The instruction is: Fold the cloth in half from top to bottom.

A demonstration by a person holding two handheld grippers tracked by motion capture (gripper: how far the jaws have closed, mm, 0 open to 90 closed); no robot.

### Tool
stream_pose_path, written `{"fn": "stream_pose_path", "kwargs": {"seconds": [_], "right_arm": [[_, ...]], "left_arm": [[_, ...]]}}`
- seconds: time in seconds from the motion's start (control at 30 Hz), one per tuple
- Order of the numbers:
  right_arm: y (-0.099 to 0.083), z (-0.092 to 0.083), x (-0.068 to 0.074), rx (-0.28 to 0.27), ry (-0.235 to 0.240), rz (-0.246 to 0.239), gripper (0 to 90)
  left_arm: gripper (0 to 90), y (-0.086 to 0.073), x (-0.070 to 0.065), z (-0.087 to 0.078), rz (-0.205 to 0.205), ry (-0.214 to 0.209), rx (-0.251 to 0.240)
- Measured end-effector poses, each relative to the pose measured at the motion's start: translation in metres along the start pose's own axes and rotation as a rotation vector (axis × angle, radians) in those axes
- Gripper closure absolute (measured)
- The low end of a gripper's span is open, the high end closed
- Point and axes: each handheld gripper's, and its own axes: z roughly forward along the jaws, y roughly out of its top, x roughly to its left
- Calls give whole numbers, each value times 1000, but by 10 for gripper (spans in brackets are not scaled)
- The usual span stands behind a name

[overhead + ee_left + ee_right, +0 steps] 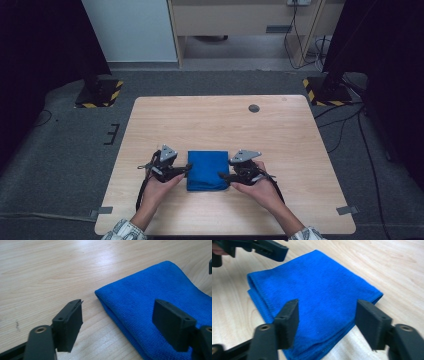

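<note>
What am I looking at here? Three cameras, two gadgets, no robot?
No robot: a person holds a hand-held claw in each hand. The high view looks down on the table, with the left claw and right claw either side of a folded blue cloth. The other two pictures come from a camera riding on each claw, looking along its black jaws. Both claws stand open; nothing is gripped. In the left claw's view the cloth lies beside the jaws; in the right claw's view the cloth lies between and beyond them.
</note>
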Motion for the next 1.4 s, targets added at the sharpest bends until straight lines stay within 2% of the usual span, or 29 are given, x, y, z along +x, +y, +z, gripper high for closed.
{"fn": "stream_pose_path", "kwargs": {"seconds": [0.17, 0.23, 0.3, 0.43, 0.67, 0.97, 1.27, 1.4], "right_arm": [[4, 3, -2, -7, -16, 1, 223], [7, 5, -2, 8, -29, -2, 175], [8, 7, -3, 8, -44, 9, 141], [10, 9, -2, 15, -39, 13, 114], [15, 8, -2, 5, -30, 14, 99], [21, 2, -5, -25, -40, 20, 88], [26, -2, -11, -34, -56, 25, 91], [27, -4, -12, -38, -60, 26, 91]], "left_arm": [[118, 1, 1, 1, -16, 3, -1], [91, 1, 1, 1, -22, 8, -2], [75, 2, 1, 1, -28, 7, -6], [64, 2, 1, 1, -28, -1, -7], [58, 2, 4, 0, -26, 2, -6], [58, 4, 8, -2, -17, 8, -9], [58, 7, 11, -6, -11, 7, -23], [58, 8, 14, -7, -20, 11, -33]]}}
